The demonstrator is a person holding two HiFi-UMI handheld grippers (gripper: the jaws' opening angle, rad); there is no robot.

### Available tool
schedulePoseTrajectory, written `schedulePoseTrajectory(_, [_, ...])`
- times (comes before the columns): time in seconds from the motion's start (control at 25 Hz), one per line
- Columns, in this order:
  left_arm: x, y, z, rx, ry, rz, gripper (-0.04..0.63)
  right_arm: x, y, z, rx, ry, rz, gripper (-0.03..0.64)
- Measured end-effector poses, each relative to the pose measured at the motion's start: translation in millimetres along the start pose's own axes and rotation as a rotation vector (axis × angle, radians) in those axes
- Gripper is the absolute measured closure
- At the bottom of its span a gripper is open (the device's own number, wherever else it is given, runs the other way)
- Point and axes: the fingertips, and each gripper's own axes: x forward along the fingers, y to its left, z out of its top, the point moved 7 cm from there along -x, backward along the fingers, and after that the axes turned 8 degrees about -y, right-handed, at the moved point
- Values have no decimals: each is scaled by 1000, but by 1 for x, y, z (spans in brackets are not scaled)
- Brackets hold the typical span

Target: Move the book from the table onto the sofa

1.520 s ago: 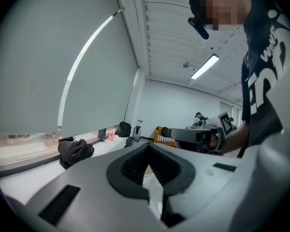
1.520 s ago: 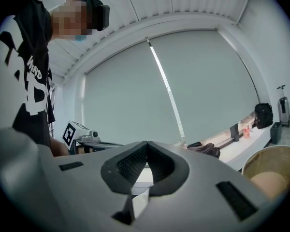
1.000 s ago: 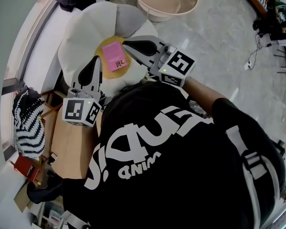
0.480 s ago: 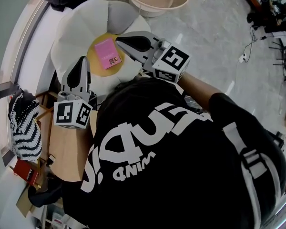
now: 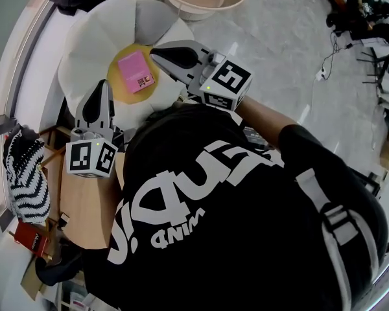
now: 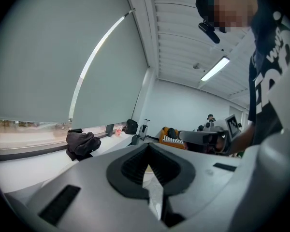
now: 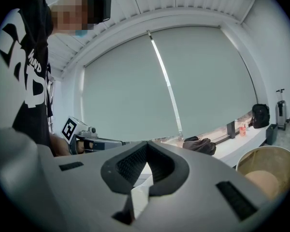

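Book (image 5: 136, 72) stays on sofa (image 5: 91, 37); left gripper (image 5: 102, 84), right gripper (image 5: 155, 50) keep jaws together.

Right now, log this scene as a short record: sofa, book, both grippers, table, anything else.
sofa: white, flower-shaped, yellow centre
book: pink, flat on the sofa's yellow centre
left gripper: shut, empty, over the sofa's edge
right gripper: shut, empty, tip near the book
table: wooden, partly hidden by the person
other: beige tub on the floor; striped cloth
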Motion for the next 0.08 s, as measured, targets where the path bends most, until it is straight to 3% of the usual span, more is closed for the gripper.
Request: schedulePoseTrajectory(0.08, [2, -1, -2, -6, 2, 0, 586, -1, -1, -1, -4, -2, 2, 615])
